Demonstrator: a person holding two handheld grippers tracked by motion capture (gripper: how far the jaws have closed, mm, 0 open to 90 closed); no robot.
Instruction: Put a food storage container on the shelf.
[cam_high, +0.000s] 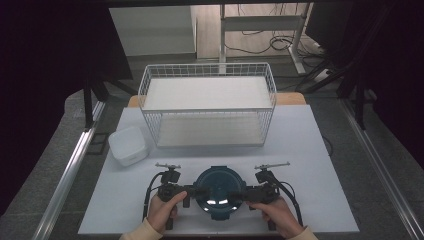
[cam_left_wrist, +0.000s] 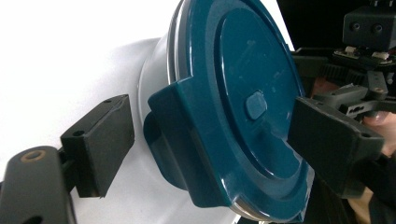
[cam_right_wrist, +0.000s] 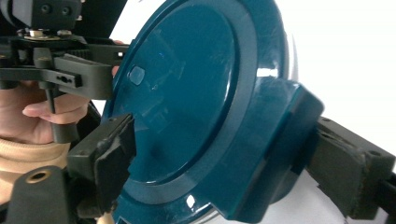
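Note:
A round container with a dark teal lid (cam_high: 218, 192) sits on the white table (cam_high: 310, 150) near its front edge. Its lid (cam_left_wrist: 243, 93) has a clip tab (cam_left_wrist: 182, 135) on each side. My left gripper (cam_left_wrist: 210, 144) straddles the left tab, open; one jaw stands a little off the tab and the other lies over the lid. My right gripper (cam_right_wrist: 224, 158) is shut on the container (cam_right_wrist: 187, 93) at the opposite tab (cam_right_wrist: 280, 140), one pad on the lid top and one under the tab. In the high view the left gripper (cam_high: 192, 191) and right gripper (cam_high: 241, 194) flank the container.
A white wire basket (cam_high: 207, 105) with two shelves stands at the back middle. A small white square tub (cam_high: 127, 145) lies left of the basket. A person's hands (cam_high: 165, 210) hold both grippers at the front edge.

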